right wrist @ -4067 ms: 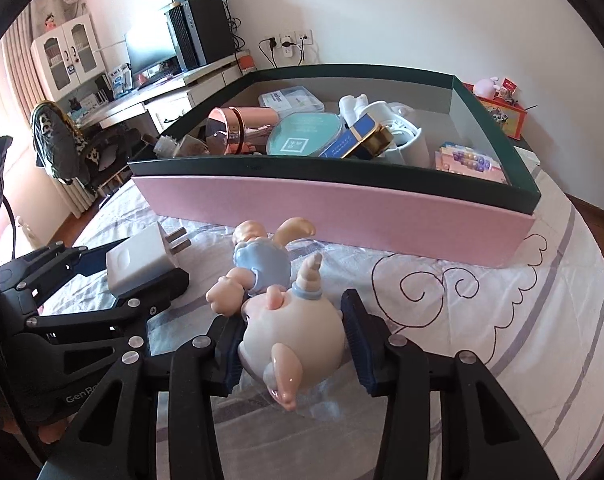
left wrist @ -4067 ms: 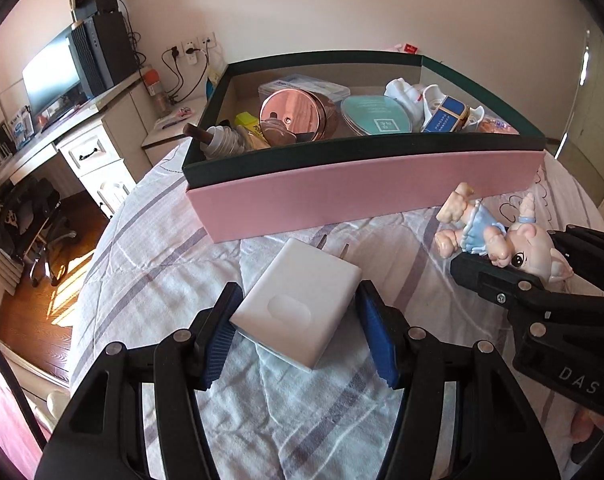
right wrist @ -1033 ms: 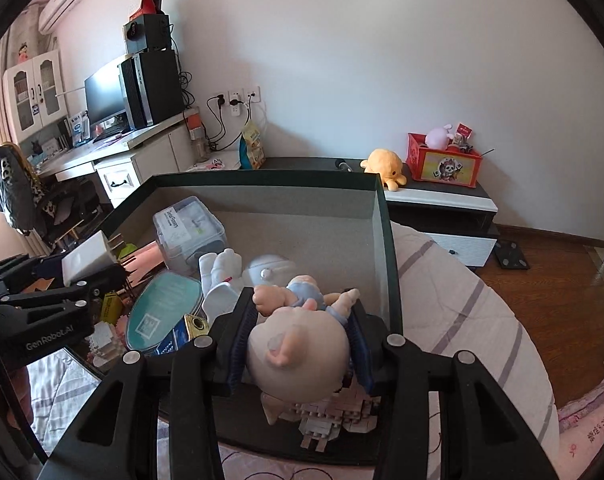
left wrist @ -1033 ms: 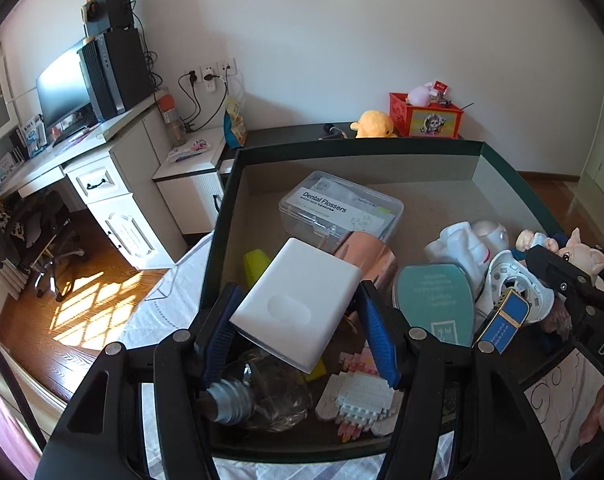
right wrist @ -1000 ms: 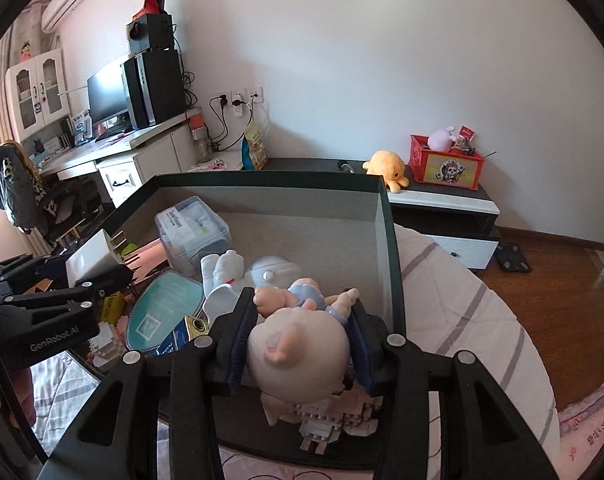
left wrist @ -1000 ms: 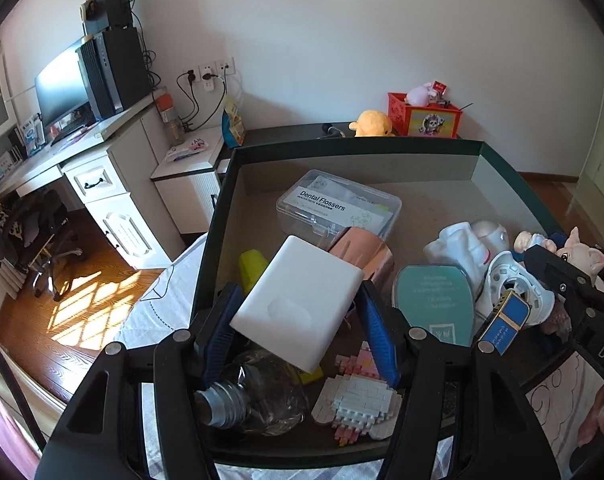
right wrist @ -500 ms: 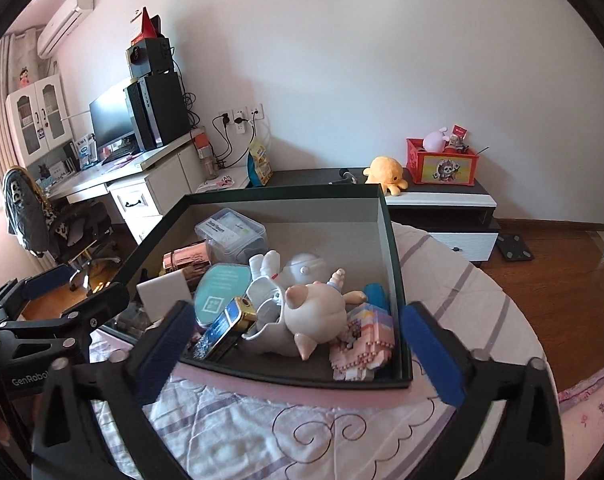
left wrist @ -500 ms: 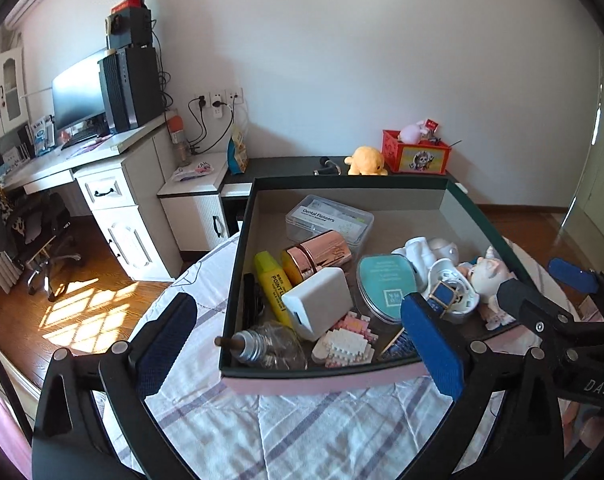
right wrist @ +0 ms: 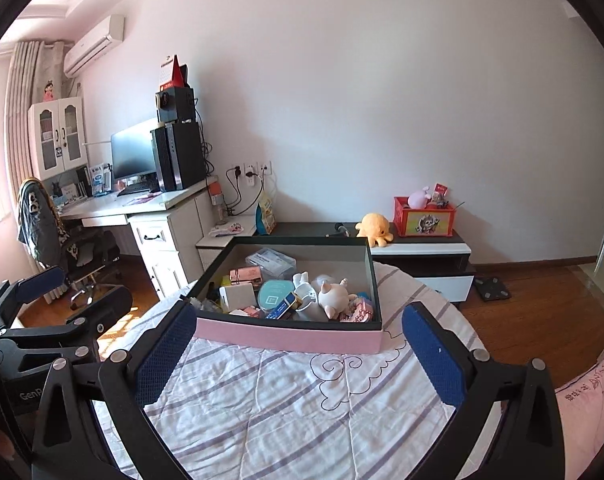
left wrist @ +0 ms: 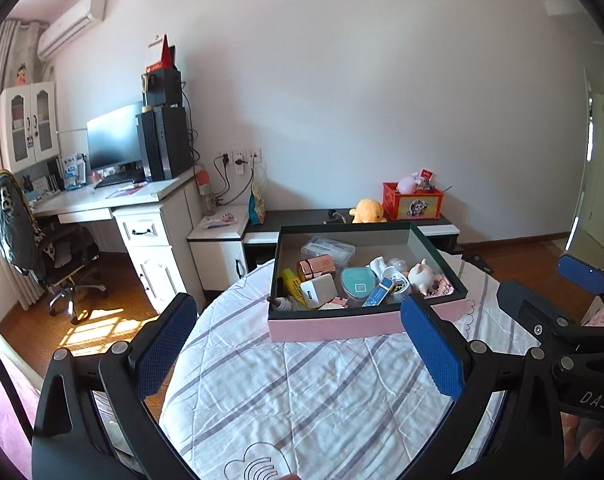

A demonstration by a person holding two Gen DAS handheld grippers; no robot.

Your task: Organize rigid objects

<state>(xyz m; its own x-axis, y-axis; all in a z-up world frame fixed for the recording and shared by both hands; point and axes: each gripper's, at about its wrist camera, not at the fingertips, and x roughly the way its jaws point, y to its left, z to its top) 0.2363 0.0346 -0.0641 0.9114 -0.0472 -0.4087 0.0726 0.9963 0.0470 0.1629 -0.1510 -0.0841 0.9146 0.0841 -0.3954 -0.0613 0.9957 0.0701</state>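
Both claws stand wide apart and empty: the left claw (left wrist: 298, 348) and the right claw (right wrist: 300, 354) hang above the striped bedspread (left wrist: 322, 392), with nothing between their blue pads. The right claw's body reads "DAS" in the left view; the left one's reads "GenR…" (cut off) in the right view.

Beyond them, on the bed, sits the pink box (left wrist: 334, 326) with a dark green rim, its long side across the view. Inside it lies the white charger (left wrist: 319, 290), near the front left, tilted on other things. The pig figure (right wrist: 334, 298) lies on its side toward the right, snout apparently pointing at the front wall. Between them rest a teal tin (left wrist: 357, 282) and a blue packet (left wrist: 378, 292); a clear case (left wrist: 328, 249) at the back bears small print, unreadable here.

Behind the bed stand a low cabinet (right wrist: 422, 246) with an orange plush (right wrist: 375, 227) and a desk (left wrist: 114, 200).
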